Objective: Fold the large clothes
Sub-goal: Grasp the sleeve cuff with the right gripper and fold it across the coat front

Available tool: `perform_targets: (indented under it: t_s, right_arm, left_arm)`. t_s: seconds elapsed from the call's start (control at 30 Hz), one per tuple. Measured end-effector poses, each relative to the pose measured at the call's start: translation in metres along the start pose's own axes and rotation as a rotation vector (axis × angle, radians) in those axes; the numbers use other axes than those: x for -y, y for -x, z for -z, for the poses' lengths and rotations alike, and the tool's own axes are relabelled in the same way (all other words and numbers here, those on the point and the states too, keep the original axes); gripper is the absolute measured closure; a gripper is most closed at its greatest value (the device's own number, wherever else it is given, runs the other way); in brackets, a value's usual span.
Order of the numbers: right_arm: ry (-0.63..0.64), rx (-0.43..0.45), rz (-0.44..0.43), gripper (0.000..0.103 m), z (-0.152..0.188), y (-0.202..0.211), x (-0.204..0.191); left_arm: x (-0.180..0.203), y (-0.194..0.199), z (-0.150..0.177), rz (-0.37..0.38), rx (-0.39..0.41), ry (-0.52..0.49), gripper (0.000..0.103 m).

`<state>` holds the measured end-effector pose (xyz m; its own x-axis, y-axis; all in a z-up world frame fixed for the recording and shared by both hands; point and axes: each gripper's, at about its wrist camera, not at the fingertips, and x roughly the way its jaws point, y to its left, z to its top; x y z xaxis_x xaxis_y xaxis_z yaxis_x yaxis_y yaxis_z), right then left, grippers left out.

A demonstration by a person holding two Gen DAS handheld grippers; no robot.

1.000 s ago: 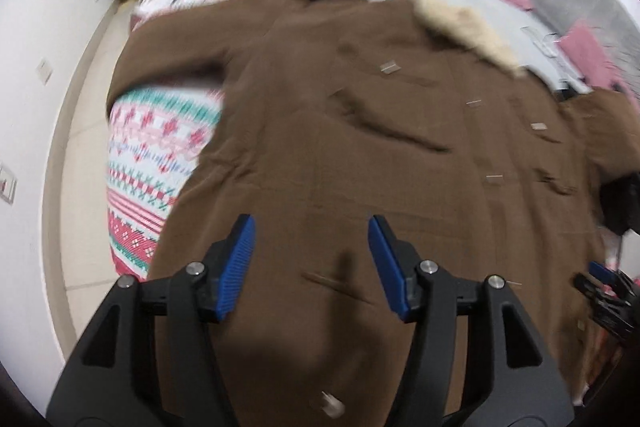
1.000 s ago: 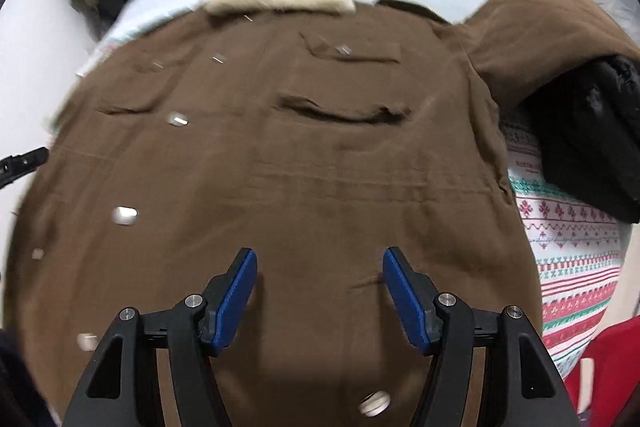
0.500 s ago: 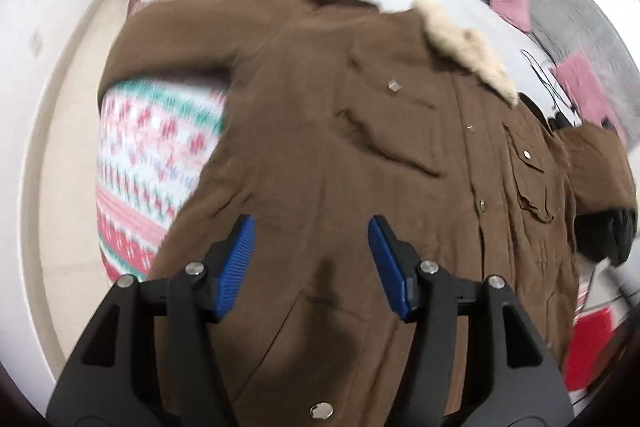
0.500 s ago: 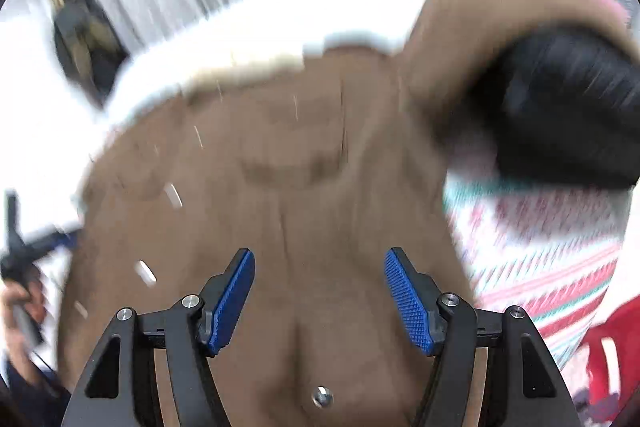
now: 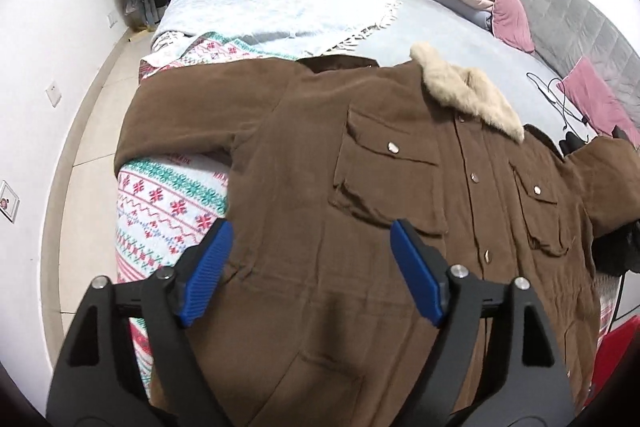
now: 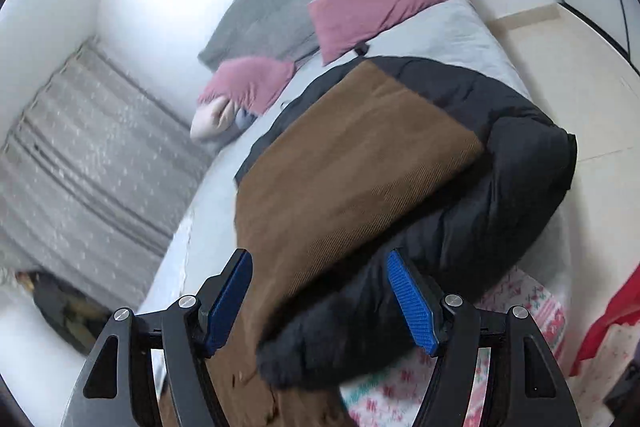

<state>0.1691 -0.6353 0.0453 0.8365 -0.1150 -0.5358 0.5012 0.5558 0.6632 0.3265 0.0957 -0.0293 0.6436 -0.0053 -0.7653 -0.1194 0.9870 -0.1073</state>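
A large brown corduroy coat [image 5: 360, 211] with a cream fur collar [image 5: 468, 99] is spread face up across a bed covered by a patterned red, green and white quilt [image 5: 168, 203] and a pale grey sheet [image 5: 448, 39]. The coat is judged heavy, thick and limp: it should drape rather than hold a crease, and is best taken at a cuff, hem or shoulder seam, where the cloth bunches firmly.

The left gripper [image 5: 310, 273] is held tilted downward above the coat's lower body; its jaws are opening, with nothing pinched between them.

The right gripper [image 6: 320, 301] is aimed at the coat's brown sleeve [image 6: 352, 179], which is draped over a black padded jacket [image 6: 500, 187]. Its jaws are spread moderately wide, straddling the sleeve and jacket without pressing on either.
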Motion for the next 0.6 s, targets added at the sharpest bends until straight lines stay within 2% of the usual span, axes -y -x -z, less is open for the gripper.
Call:
perform_targets:
  t_s: [0.17,0.3,0.37,0.4,0.43,0.47,0.5,0.53,0.6]
  right_arm:
    - [-0.011,0.034,0.034,0.032,-0.007,-0.027,0.002]
    - [-0.014,0.084,0.018,0.033,-0.002,-0.04,-0.006]
    - [-0.008,0.095,0.013,0.037,-0.002,-0.05,-0.009]
    - [-0.012,0.096,0.005,0.045,-0.002,-0.051,-0.009]
    - [-0.017,0.094,-0.002,0.06,0.003,-0.047,-0.014]
    - [-0.031,0.087,-0.014,0.068,0.004,-0.05,-0.012]
    - [-0.047,0.079,-0.024,0.081,0.005,-0.053,-0.011]
    - [-0.054,0.075,-0.034,0.086,0.006,-0.057,-0.009]
    - [-0.045,0.081,-0.042,0.087,0.009,-0.057,-0.013]
  left_arm:
    - [0.018,-0.017,0.001,-0.001,-0.048,-0.038,0.021]
    - [0.025,-0.025,0.003,-0.016,-0.064,-0.053,0.021]
    - [0.026,-0.028,0.004,-0.011,-0.077,-0.057,0.021]
    - [0.026,-0.03,0.004,-0.008,-0.083,-0.055,0.02]
    - [0.025,-0.031,0.004,-0.007,-0.088,-0.051,0.02]
    - [0.024,-0.031,0.004,-0.006,-0.093,-0.046,0.02]
    - [0.023,-0.032,0.004,-0.002,-0.101,-0.04,0.02]
    - [0.022,-0.033,0.004,0.005,-0.111,-0.031,0.02]
    - [0.019,-0.035,0.005,0.017,-0.127,-0.013,0.02]
